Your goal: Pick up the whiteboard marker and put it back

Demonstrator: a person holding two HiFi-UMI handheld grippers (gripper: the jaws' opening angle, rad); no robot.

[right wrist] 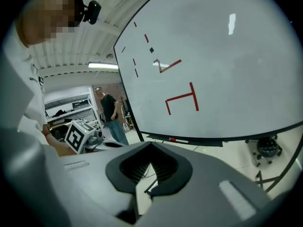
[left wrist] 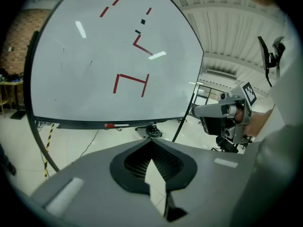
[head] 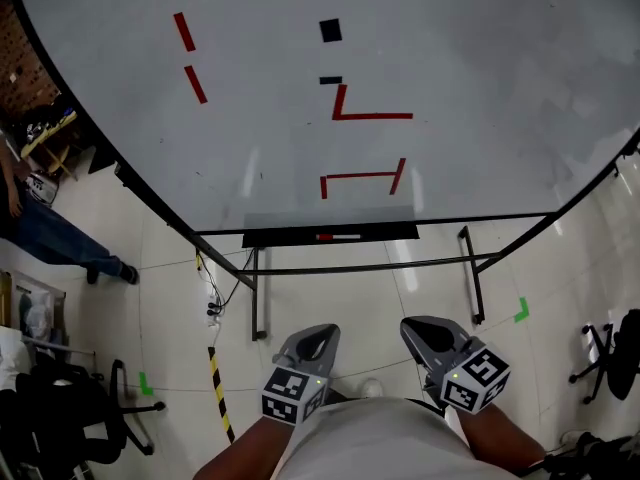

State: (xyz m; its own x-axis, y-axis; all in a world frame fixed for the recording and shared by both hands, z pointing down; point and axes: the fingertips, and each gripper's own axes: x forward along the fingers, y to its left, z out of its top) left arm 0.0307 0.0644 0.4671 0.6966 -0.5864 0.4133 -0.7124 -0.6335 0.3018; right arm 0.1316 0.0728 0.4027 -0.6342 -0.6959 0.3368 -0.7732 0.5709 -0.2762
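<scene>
Whiteboard [head: 450, 48] fills the top of the head view, with red and black marks on it. Black tray [head: 270, 237] runs under its lower edge, centre frame. Left tongs [head: 315, 336] and right tongs [head: 425, 330] sit bottom centre, both with tips together and gripping nothing. Whiteboard marker [head: 338, 236] lies in the tray, well apart from both. Step is probably the approach, pickup not begun. Next move: get closer, part one pair, line up over the marker.
</scene>
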